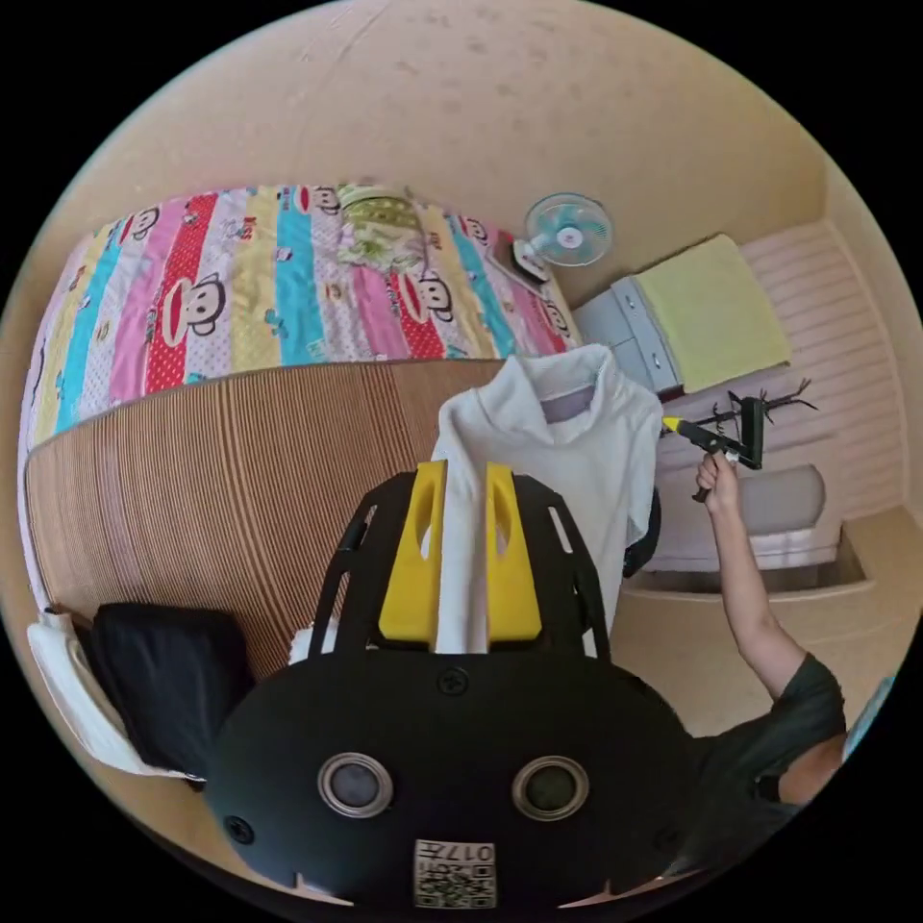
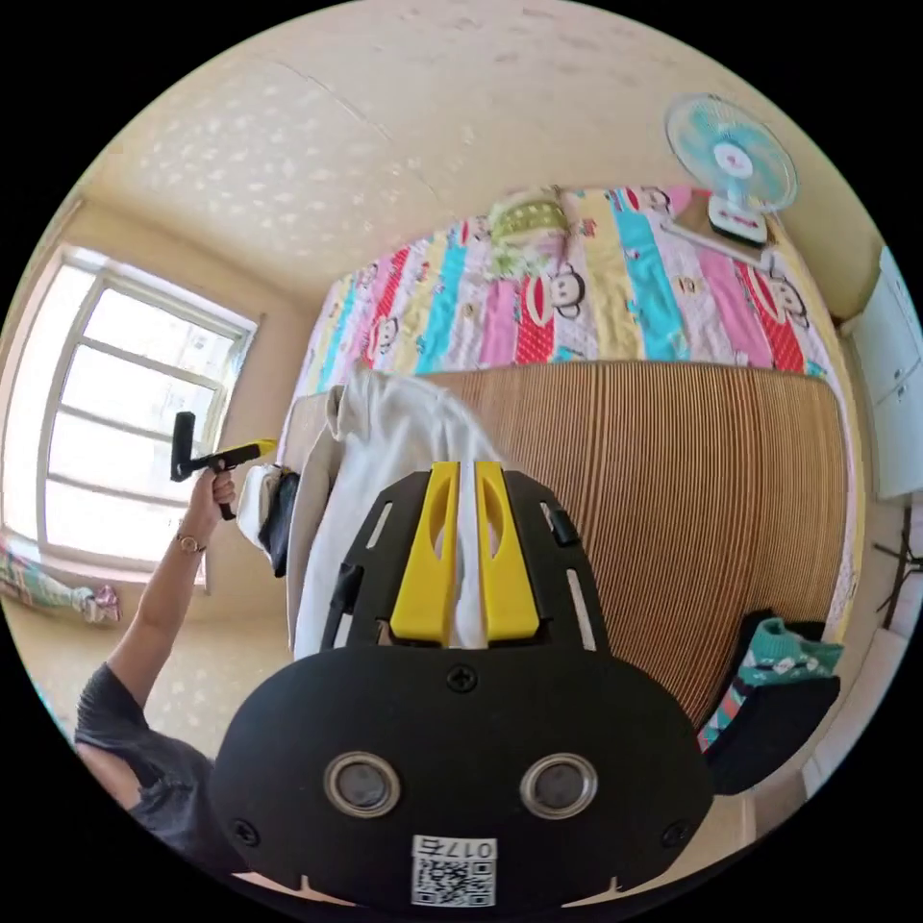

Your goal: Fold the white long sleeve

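A: Start at the left of the left gripper view. What lies there?

B: A black garment (image 1: 168, 673) on a white cloth, at the edge of a ribbed wooden board (image 1: 240, 461). Beyond the board is a striped bedsheet (image 1: 240, 279) printed with cartoon monkeys.

A: And in the middle?

B: The left gripper (image 1: 460, 476), its yellow jaws drawn narrow on a fold of the white long sleeve (image 1: 567, 442). The shirt is held up in the air in front of the board, collar uppermost, hanging free.

A: Further right?

B: A blue fan (image 1: 569, 231), a yellow towel (image 1: 711, 312) on a grey cabinet, and the person's hand (image 1: 719, 476) holding the other gripper at the shirt's far edge. From this view I cannot tell how those jaws stand.

A: Now the right gripper view, from the left.

B: A bright window (image 2: 125, 423), then the person's raised hand (image 2: 213, 492) with a gripper. In the middle the right gripper (image 2: 465, 476) is clamped narrow on white cloth of the shirt (image 2: 385, 452). At the right, a teal patterned garment (image 2: 784, 663) lies on dark cloth beside the board (image 2: 692, 500).
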### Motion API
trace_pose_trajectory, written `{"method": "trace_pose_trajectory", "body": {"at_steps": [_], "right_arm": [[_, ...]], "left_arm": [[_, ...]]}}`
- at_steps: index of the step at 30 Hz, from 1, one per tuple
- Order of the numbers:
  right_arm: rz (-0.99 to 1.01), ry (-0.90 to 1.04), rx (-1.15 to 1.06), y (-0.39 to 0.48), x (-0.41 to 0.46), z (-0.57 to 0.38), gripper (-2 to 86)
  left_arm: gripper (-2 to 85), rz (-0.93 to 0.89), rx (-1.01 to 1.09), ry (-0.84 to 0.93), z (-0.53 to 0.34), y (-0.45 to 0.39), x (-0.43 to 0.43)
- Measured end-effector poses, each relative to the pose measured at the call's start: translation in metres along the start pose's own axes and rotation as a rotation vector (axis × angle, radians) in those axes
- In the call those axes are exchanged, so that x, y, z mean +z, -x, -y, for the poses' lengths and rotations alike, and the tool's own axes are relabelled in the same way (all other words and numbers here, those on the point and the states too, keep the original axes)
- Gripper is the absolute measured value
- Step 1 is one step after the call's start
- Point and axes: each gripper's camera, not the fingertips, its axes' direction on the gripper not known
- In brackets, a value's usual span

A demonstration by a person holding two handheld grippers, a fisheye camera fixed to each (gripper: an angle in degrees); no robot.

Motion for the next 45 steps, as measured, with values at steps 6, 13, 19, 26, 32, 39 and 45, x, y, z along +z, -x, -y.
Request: {"method": "trace_pose_trajectory", "body": {"at_steps": [6, 13, 19, 26, 32, 39, 45], "right_arm": [[0.060, 0.195, 0.059, -0.045, 0.129, -0.009, 1.0], [-0.175, 0.555, -0.025, -0.042, 0.230, -0.032, 0.5], [-0.336, 0.593, -0.124, -0.048, 0.188, -0.082, 0.5], [-0.234, 0.697, -0.053, -0.090, 0.124, -0.081, 0.5], [-0.174, 0.669, 0.086, -0.123, 0.066, -0.051, 0.4], [-0.111, 0.581, 0.262, -0.116, 0.008, -0.054, 0.5], [-0.107, 0.539, 0.313, -0.090, -0.033, -0.057, 0.5]], "left_arm": [[9.1, 0.265, -0.141, 0.155, -0.056, 0.050, 0.143], [7.7, 0.316, -0.243, 0.385, -0.135, 0.070, 0.276], [4.3, 0.431, -0.317, 0.463, -0.174, 0.044, 0.312], [3.4, 0.341, -0.306, 0.488, -0.197, 0.026, 0.275], [9.3, 0.577, -0.379, 0.248, -0.148, 0.114, 0.170], [9.4, 0.713, -0.343, 0.473, -0.076, 0.226, 0.168], [4.3, 0.613, -0.253, 0.642, -0.063, 0.257, 0.160]]}}
